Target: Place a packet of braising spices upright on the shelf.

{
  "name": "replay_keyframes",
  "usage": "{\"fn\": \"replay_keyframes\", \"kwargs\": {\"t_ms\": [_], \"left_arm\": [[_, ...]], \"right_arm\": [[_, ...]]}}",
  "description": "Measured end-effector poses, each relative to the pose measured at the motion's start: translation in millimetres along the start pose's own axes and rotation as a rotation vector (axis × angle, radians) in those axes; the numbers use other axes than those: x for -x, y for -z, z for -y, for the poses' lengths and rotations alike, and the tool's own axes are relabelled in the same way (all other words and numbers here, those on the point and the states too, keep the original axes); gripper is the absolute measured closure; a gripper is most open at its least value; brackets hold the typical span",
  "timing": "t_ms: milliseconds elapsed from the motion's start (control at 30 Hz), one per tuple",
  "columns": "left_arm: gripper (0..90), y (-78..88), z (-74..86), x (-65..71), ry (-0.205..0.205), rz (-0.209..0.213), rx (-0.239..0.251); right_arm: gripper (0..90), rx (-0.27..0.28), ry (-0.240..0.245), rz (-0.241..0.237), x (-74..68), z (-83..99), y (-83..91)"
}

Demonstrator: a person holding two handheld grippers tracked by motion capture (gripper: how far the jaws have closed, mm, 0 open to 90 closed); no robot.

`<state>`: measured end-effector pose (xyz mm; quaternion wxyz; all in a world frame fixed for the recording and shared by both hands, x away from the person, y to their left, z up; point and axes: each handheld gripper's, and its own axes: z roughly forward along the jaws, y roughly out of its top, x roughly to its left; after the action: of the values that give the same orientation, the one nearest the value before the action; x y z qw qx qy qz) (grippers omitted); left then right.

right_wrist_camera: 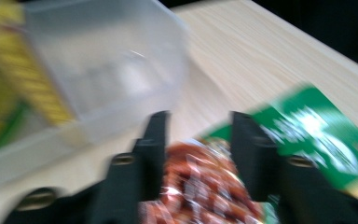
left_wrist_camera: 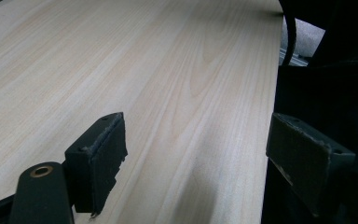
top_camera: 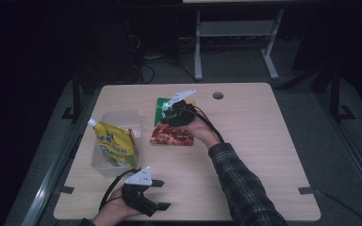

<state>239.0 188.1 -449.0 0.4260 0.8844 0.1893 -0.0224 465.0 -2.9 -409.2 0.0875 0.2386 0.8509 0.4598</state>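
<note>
The right gripper [top_camera: 168,114] is out over the middle of the table [top_camera: 264,141], its jaws a moderate gap apart and straddling the near edge of a red snack packet [top_camera: 172,135]; whether the pads actually press on the foil I cannot tell, since the right gripper view is smeared with motion. That view does show what the high view cannot: the red packet [right_wrist_camera: 200,186] sits right between the two black jaws, with the green packet [right_wrist_camera: 317,130] lying behind it on the far side and the clear plastic tub [right_wrist_camera: 98,79] looming close on the other. From the high view the layout is plainer: the green packet [top_camera: 160,106] lies flat, touching the red one's far edge and partly hidden under the hand, and the tub [top_camera: 115,141] stands just beside them, with a yellow pouch [top_camera: 115,146] propped upright inside it, spout at the top. The left gripper [top_camera: 156,194] rests low at the near edge of the table, well apart from the packets, and the left gripper view shows its jaws wide apart over bare wood, nothing between them.
</note>
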Motion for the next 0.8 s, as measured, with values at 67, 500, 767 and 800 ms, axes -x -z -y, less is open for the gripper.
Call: {"fn": "replay_keyframes", "kwargs": {"t_ms": [67,500,767,800], "left_arm": [[19.7,0.1,-0.1,-0.2,0.001,0.002,0.002],[19.7,0.6,0.0,-0.9,0.004,0.006,0.01],[19.7,0.3,0.3,0.0,0.001,0.003,0.005],[19.7,0.2,0.3,-0.2,0.002,0.003,0.007]], "right_arm": [[71.2,-0.034,-0.027,0.045,9.3,6.7,-8.0],[90.0,-0.21,-0.064,0.148,31.0,37.0,-39.6],[90.0,-0.262,-0.012,0.115,24.6,42.4,-31.0],[90.0,-0.265,-0.005,0.115,22.5,43.9,-28.7]]}}
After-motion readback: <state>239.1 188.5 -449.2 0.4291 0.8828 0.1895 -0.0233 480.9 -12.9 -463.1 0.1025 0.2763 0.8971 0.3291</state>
